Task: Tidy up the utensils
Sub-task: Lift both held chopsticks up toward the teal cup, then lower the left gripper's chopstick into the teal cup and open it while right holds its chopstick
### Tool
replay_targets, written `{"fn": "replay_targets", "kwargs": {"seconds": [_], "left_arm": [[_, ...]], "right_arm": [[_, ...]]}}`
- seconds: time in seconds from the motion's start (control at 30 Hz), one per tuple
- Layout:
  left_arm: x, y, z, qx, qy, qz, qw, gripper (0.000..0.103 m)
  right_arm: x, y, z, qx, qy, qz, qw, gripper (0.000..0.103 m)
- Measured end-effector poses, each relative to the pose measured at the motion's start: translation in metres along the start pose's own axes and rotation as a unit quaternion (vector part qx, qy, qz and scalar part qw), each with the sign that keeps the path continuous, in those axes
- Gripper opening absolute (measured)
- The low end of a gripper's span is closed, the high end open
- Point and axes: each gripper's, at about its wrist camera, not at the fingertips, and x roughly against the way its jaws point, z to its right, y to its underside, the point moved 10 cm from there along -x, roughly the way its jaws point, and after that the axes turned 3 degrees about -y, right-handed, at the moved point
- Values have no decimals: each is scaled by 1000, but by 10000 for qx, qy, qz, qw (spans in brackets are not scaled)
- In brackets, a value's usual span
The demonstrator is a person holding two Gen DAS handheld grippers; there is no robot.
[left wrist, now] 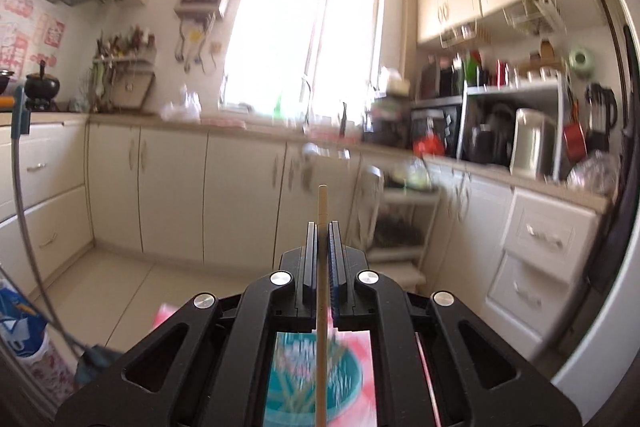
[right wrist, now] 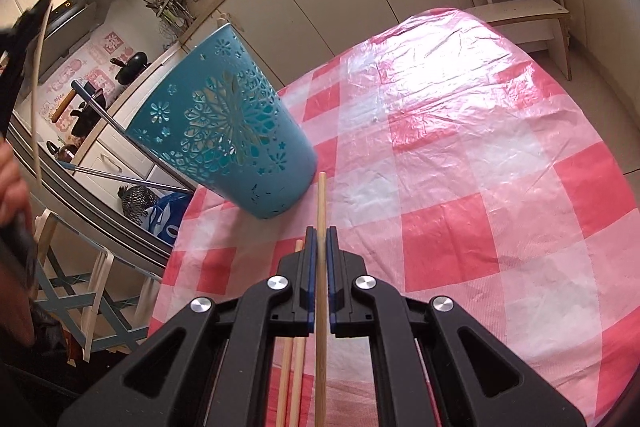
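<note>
Left claw (left wrist: 323, 225) clamped on one chopstick (left wrist: 322, 211), held level high above the teal holder (right wrist: 224, 115). Right claw (right wrist: 320, 231) clamped on a second chopstick (right wrist: 321, 203), tip just beside the holder's base. Two more chopsticks (right wrist: 294, 359) lie near left on the checked tabletop (right wrist: 460, 155). Tabletop bare right and far.

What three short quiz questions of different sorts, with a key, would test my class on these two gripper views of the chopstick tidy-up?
1. True or false: the left gripper is empty.
2. What colour is the perforated holder on the checked tablecloth?
3. The right gripper is: A open, B shut on a chopstick, C out of view.

Key: 1 false, it grips a chopstick; 2 teal blue; 3 B.
</note>
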Motion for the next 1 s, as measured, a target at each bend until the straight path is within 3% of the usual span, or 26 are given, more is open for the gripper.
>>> {"fn": "replay_targets", "kwargs": {"seconds": [0.1, 0.23, 0.5, 0.93, 0.97, 1.0], "left_arm": [[-19, -15, 2, 53, -232, 384, 9990, 5], [-54, -9, -3, 212, -472, 436, 9977, 5], [-83, 48, -22, 433, -688, -42, 9967, 5], [-57, 127, -25, -33, -617, -773, 9951, 5], [-52, 132, -25, -102, -596, -878, 9943, 9], [-47, 135, -24, -138, -570, -914, 9941, 20]], "right_arm": [[4, -3, 1, 31, 14, 93, 10000, 5], [9, -9, 0, 61, -22, 268, 9996, 5], [22, -24, -7, 179, -112, 687, 9974, 5], [32, -32, -19, 183, -456, 980, 9940, 5], [35, -33, -22, 162, -559, 1028, 9930, 5], [37, -34, -24, 142, -671, 1086, 9917, 5]]}}
